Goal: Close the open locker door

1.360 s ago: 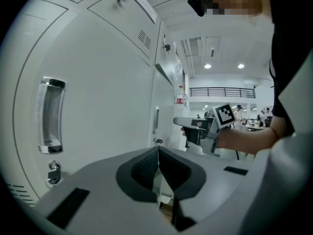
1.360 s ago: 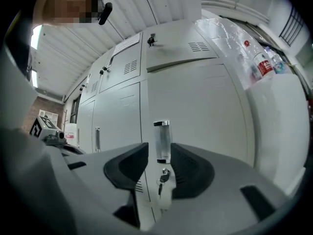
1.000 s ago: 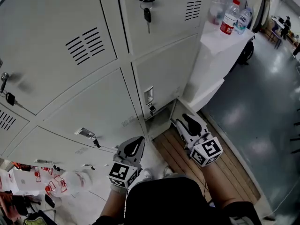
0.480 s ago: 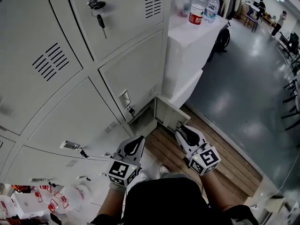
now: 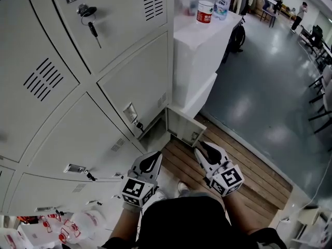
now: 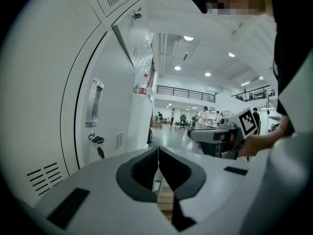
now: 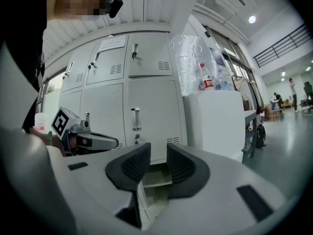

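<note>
In the head view the bottom locker's small grey door (image 5: 182, 126) stands open, swung out over the wooden floor strip beside its dark compartment (image 5: 155, 135). Both grippers hang low in front of me, short of the door and touching nothing. My left gripper (image 5: 152, 157) has its jaws pressed together with nothing in them, as the left gripper view (image 6: 158, 153) confirms. My right gripper (image 5: 204, 148) points at the open compartment (image 7: 157, 176). A narrow gap shows between the right gripper's jaws (image 7: 159, 155), which are closing on nothing.
Grey lockers (image 5: 62, 71) fill the left, one with keys (image 5: 89, 15) hanging in its lock. A white cabinet (image 5: 199, 51) carrying bottles (image 5: 206, 5) stands right of the lockers. A wooden floor strip (image 5: 249, 173) borders the shiny grey floor (image 5: 270, 97). Plastic bags (image 5: 72, 226) lie lower left.
The head view has swung, so the lockers slid left and the open door shows more fully. Both grippers stay low in front of me, about where they were.
</note>
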{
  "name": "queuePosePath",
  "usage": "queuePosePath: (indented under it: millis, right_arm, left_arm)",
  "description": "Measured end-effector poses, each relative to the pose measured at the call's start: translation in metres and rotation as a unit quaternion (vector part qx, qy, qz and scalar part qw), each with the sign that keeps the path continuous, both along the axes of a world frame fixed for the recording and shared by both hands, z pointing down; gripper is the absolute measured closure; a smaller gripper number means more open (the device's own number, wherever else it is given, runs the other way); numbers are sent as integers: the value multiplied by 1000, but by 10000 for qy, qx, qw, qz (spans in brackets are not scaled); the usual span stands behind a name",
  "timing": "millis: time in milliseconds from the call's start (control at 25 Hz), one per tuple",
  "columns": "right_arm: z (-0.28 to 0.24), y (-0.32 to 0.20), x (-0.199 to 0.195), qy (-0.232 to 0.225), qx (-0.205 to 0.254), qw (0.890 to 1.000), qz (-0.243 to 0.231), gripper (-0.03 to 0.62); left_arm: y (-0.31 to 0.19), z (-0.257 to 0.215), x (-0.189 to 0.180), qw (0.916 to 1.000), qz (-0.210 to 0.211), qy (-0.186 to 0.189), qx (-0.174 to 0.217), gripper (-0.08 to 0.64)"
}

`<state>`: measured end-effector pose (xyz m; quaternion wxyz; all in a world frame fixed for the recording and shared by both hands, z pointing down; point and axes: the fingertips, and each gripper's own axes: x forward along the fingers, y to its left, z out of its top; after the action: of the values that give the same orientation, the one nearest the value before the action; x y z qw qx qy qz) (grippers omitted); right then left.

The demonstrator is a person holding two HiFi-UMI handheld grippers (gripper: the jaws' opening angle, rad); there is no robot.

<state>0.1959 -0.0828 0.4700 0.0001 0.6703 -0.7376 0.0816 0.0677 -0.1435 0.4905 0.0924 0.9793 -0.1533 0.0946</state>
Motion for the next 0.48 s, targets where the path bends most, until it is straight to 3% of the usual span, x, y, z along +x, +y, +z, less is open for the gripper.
queuePosePath:
  millis: [480]
  right_arm:
    - [1,2,-2,150,-7,9999,-16,486]
  left_arm:
    - [2,1,10,9999,164,-22,-11,537]
